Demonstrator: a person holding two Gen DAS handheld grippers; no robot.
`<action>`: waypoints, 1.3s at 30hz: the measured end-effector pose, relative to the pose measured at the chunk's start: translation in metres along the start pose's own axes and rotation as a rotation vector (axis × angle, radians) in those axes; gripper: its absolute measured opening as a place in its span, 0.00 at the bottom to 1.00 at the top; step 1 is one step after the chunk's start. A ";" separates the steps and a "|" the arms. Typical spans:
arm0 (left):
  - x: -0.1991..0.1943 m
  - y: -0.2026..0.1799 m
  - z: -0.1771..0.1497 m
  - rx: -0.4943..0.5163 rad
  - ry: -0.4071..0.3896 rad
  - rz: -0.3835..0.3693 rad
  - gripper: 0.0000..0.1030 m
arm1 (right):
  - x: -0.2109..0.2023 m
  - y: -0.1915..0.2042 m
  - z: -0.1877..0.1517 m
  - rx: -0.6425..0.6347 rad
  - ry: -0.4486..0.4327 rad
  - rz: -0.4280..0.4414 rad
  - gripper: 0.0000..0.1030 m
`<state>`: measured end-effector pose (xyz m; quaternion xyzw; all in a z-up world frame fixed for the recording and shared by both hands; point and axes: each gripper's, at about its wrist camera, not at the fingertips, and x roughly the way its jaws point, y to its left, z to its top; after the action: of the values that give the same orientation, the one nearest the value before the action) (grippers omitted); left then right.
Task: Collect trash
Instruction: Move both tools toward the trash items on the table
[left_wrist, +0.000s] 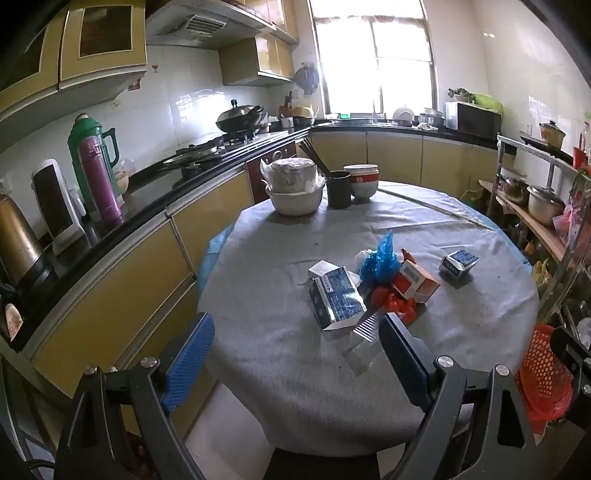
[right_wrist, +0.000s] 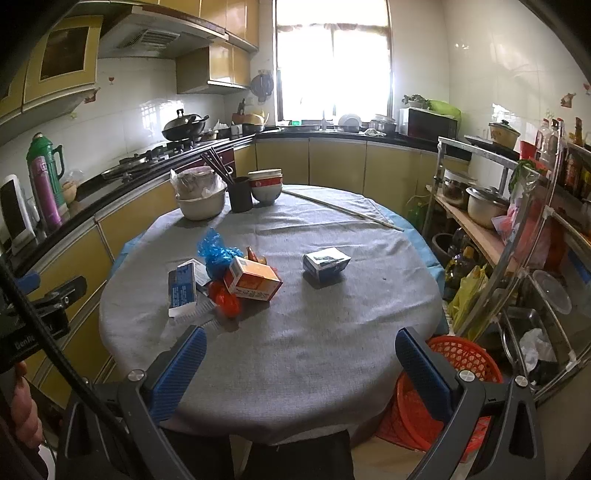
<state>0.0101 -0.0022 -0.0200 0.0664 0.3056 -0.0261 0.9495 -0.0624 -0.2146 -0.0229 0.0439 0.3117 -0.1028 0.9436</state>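
**Both grippers open over the desk, trash still on the cloth**

Left gripper (left_wrist: 295, 354): jaws wide, nothing between the pads. Hangs over the near edge of the round desk (left_wrist: 258, 350), tilted down. Right gripper (right_wrist: 301, 365): jaws wide too, empty, same downward tilt over the near edge.

Trash relative to the left jaws:
- Blue-and-white carton (left_wrist: 338, 301) lies just ahead, closer to the right pad, tipped on its side.
- Clear plastic wrapper (left_wrist: 364, 349) flat on the cloth just beside the right pad; contact I cannot tell.
- Red plastic bag (left_wrist: 397, 304) just past the right pad tip, partly under the orange box (left_wrist: 415, 282).
- Blue plastic bag (left_wrist: 380, 258) bunched behind the carton, touching the orange box.
- Small blue box (left_wrist: 458, 264) further ahead and to the right, apart from the pile.

Relative to the right jaws: the pile sits ahead and left, beyond the left pad; the small blue box (right_wrist: 325, 264) lies ahead, roughly centred between the pads, well apart from them.

Red basket (right_wrist: 439, 391) on the floor beside the desk, behind the right pad in the right wrist view.

Far side of the desk: covered pot in a white basin (left_wrist: 293, 188), black cup with chopsticks (left_wrist: 338, 188), stacked bowls (left_wrist: 362, 181).
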 end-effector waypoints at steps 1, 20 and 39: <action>0.001 0.000 -0.001 0.000 0.001 0.000 0.88 | 0.000 0.001 0.000 -0.001 0.000 0.001 1.00; 0.018 -0.003 -0.010 0.012 0.038 0.006 0.88 | 0.020 0.004 0.002 0.007 0.029 0.046 1.00; 0.063 -0.002 -0.009 0.020 0.132 0.034 0.88 | 0.069 0.013 0.011 0.007 0.114 0.088 1.00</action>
<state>0.0559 -0.0033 -0.0636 0.0829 0.3661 -0.0085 0.9269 0.0009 -0.2155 -0.0547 0.0666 0.3624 -0.0596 0.9277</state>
